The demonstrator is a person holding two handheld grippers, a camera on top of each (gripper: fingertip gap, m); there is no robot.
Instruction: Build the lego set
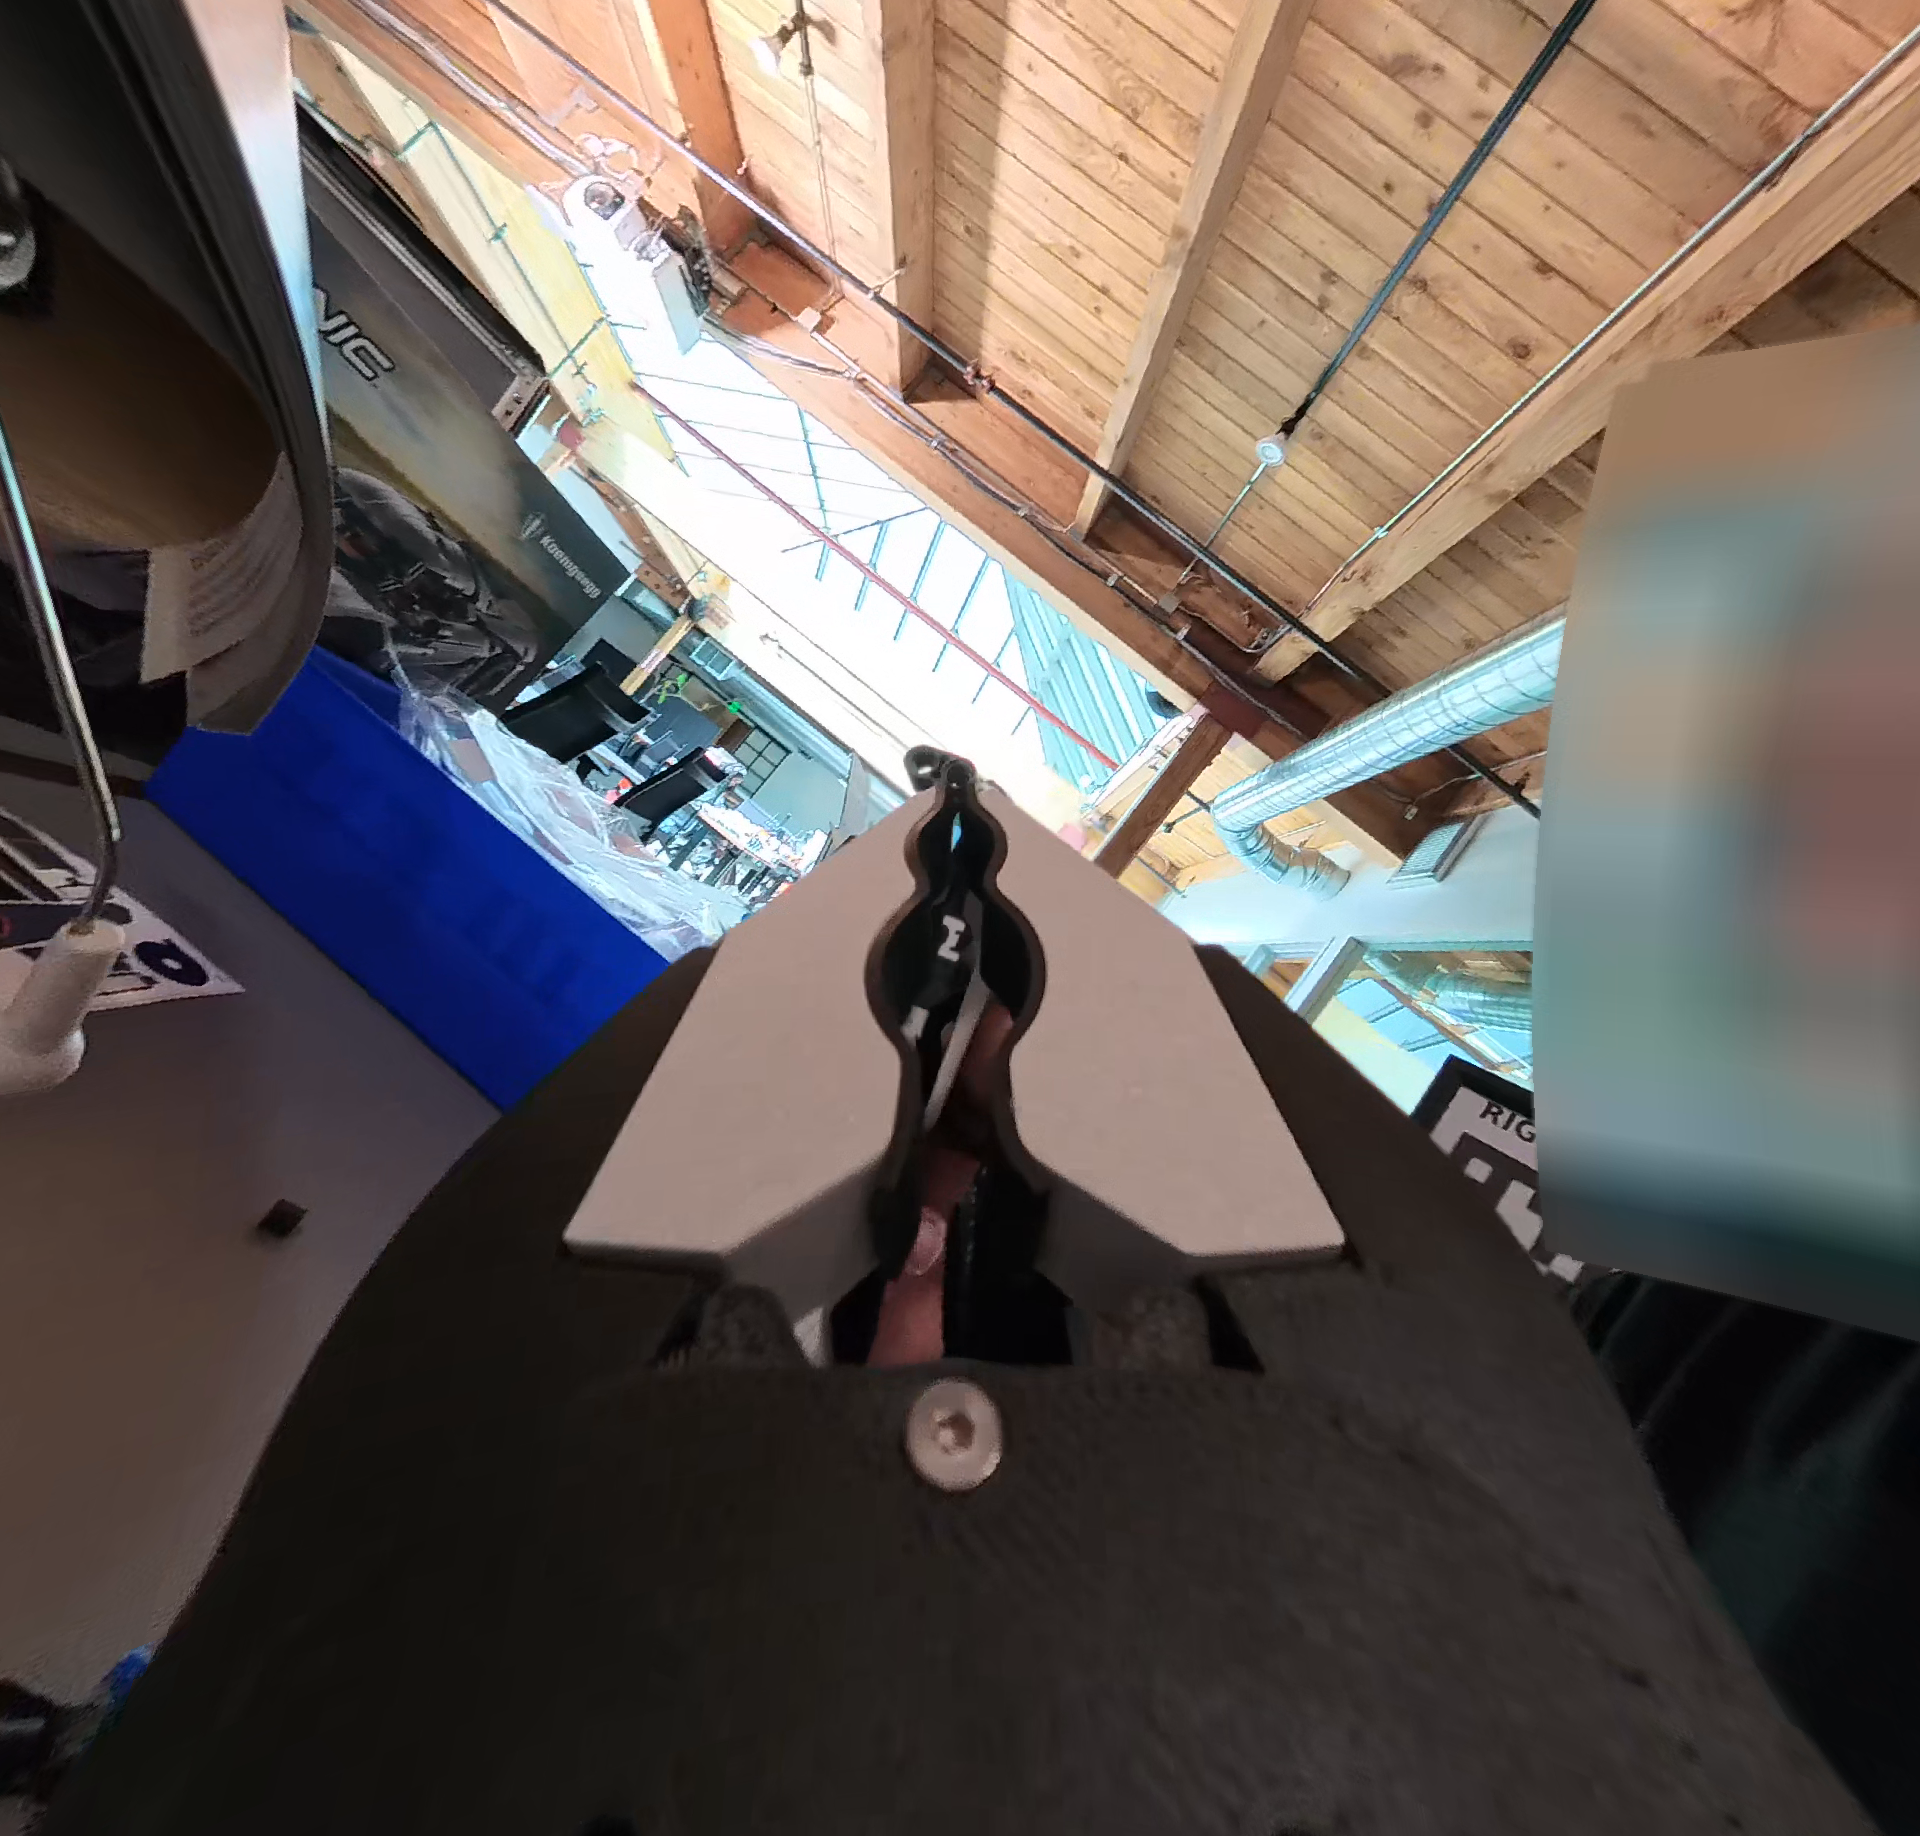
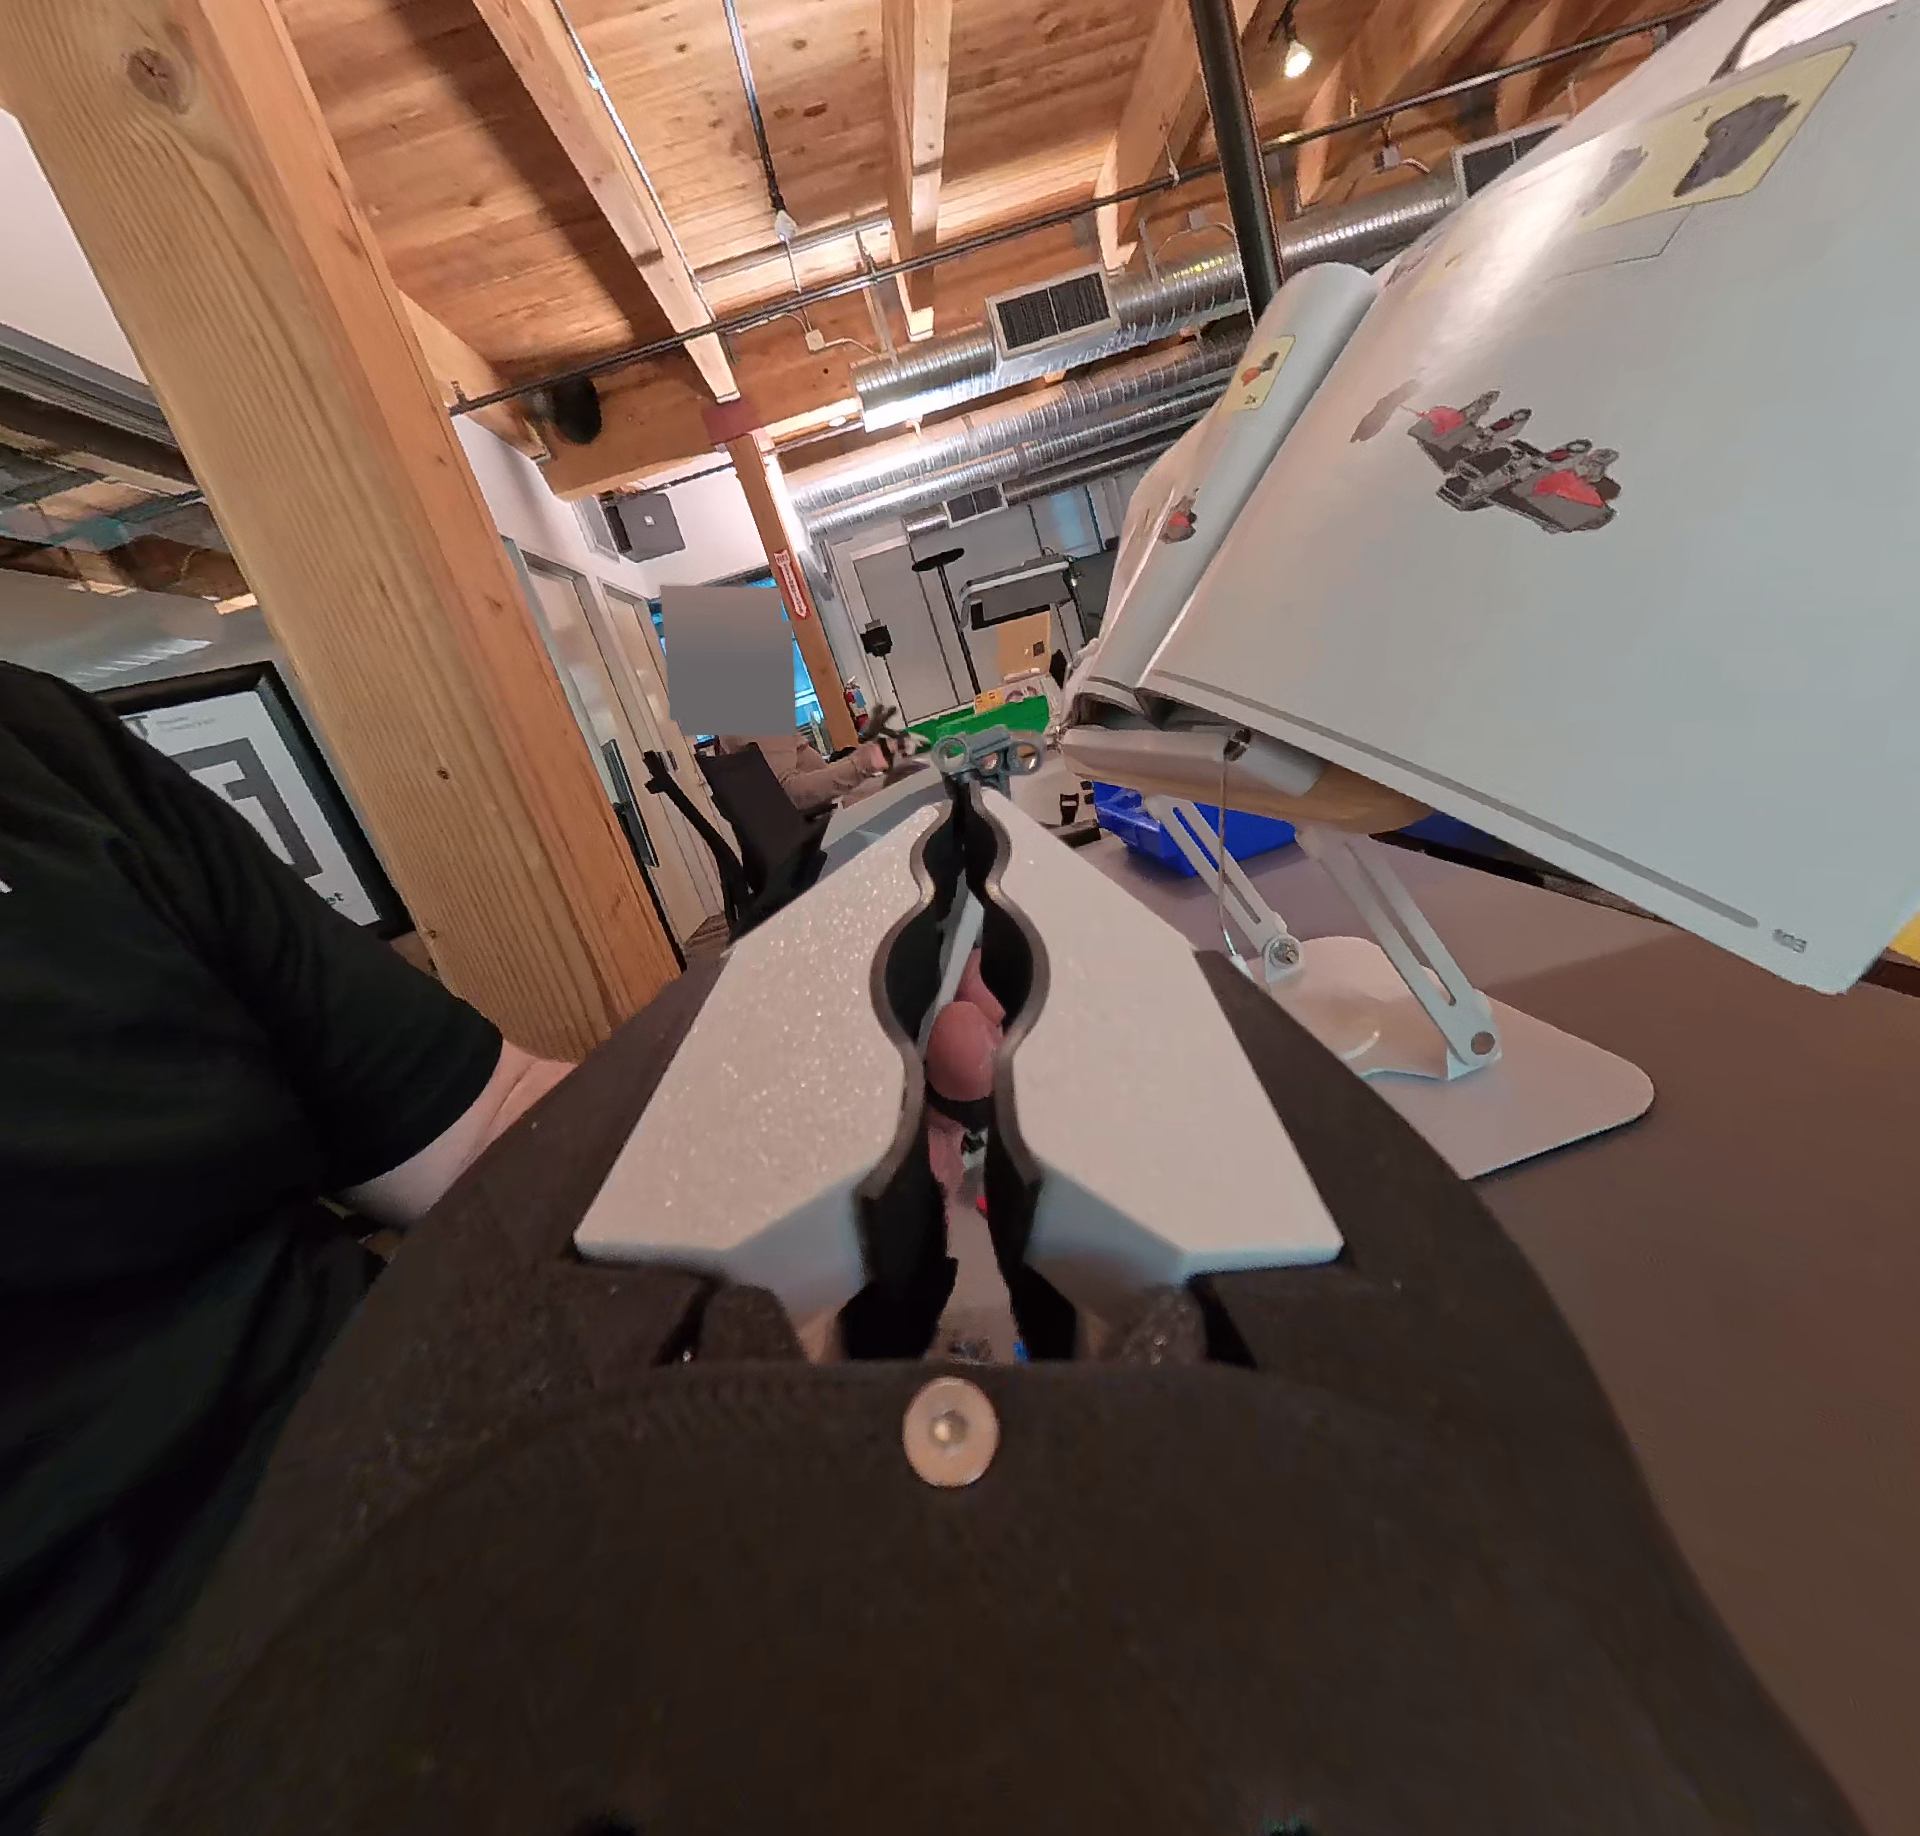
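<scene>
L gripper [image 1: 951, 784]: fingers together, pinching a small black lego piece [image 1: 925, 760] at the tips, raised twd ceiling. R gripper [image 2: 971, 784]: fingers clamped on a grey lego beam [image 2: 992, 756] w/ holes, held beside the instruction booklet [image 2: 1507, 581] on its white stand [image 2: 1455, 1048]. Writing not given.

In the right wrist view a booklet [image 2: 1538, 581] rests open on a stand [image 2: 1392, 1017], which sits on the table [image 2: 1766, 1267] to the right of the right gripper [image 2: 971, 799]. A bin [image 2: 1174, 836] lies on the table behind the stand, and a post [image 2: 312, 456] rises at left behind a person's sleeve [image 2: 187, 955].
</scene>
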